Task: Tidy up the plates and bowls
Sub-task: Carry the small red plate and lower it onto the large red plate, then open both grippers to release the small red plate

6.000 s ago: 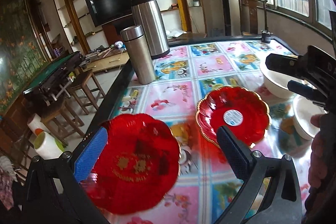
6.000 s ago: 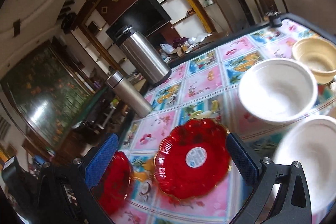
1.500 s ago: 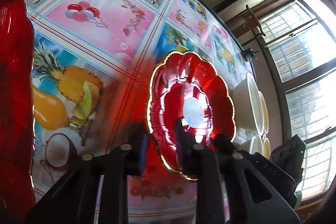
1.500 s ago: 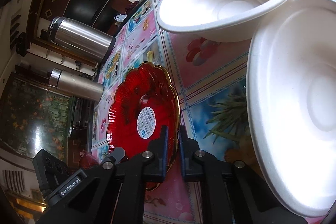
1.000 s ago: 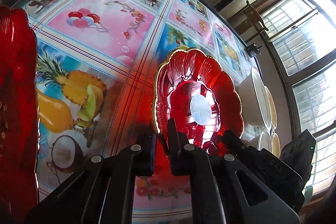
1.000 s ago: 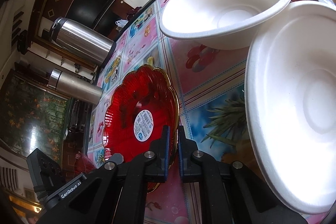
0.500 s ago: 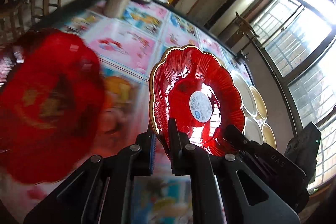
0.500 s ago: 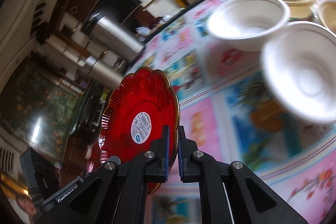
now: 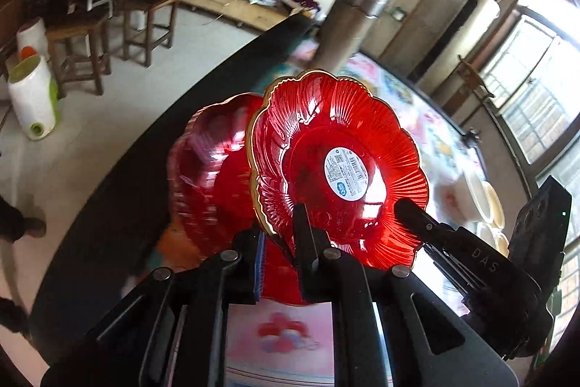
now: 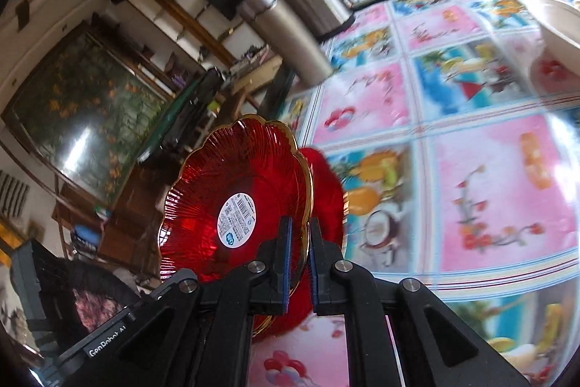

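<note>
Both my grippers pinch the same red scalloped plate, lifted off the tabletop and tilted. My left gripper clamps the near rim; my right gripper clamps the opposite rim, jaws nearly together on it. White barcode sticker at plate centre. Second red plate lies just beneath and behind, blurred. Two steel thermos flasks stand at the tabletop's far edge. White bowls sit well apart, toward the window.
</note>
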Tool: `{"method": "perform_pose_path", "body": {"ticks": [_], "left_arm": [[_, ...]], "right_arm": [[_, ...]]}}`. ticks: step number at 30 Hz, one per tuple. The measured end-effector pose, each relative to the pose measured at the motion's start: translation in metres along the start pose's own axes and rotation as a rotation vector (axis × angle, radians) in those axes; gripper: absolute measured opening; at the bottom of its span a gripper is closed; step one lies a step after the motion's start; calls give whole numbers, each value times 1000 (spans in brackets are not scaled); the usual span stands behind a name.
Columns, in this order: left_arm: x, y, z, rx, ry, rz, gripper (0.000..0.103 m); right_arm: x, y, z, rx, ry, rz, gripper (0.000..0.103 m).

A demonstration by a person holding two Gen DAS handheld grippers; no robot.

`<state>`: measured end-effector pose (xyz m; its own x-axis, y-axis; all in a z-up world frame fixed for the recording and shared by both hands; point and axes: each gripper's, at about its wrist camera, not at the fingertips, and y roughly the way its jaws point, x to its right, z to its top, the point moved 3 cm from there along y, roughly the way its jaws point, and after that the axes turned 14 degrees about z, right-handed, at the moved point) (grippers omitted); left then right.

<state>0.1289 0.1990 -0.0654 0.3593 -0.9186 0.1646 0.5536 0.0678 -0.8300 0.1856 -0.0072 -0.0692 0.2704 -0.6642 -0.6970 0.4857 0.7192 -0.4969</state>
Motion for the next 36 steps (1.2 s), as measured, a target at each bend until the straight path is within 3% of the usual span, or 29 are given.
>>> {"method": "perform_pose_path", "body": {"ticks": [9, 20, 25, 30, 34, 36], "left_arm": [[-13, 46, 5, -73, 20, 70, 16], [-6, 44, 4, -36, 128, 183, 21], [-5, 38, 5, 5, 156, 266, 28], [-6, 26, 5, 25, 171, 294, 29], [-13, 1, 8, 104, 158, 391, 29], [-15, -11, 8, 123, 137, 362, 29]], "right_arm": [[-1, 42, -8, -48, -90, -112, 10], [-22, 45, -18, -35, -365, -275, 20], [-24, 12, -8, 80, -369, -244, 40], [-19, -16, 3, 174, -325, -201, 40], [-3, -39, 13, 212, -269, -166, 44], [8, -51, 16, 221, -231, -153, 46]]}}
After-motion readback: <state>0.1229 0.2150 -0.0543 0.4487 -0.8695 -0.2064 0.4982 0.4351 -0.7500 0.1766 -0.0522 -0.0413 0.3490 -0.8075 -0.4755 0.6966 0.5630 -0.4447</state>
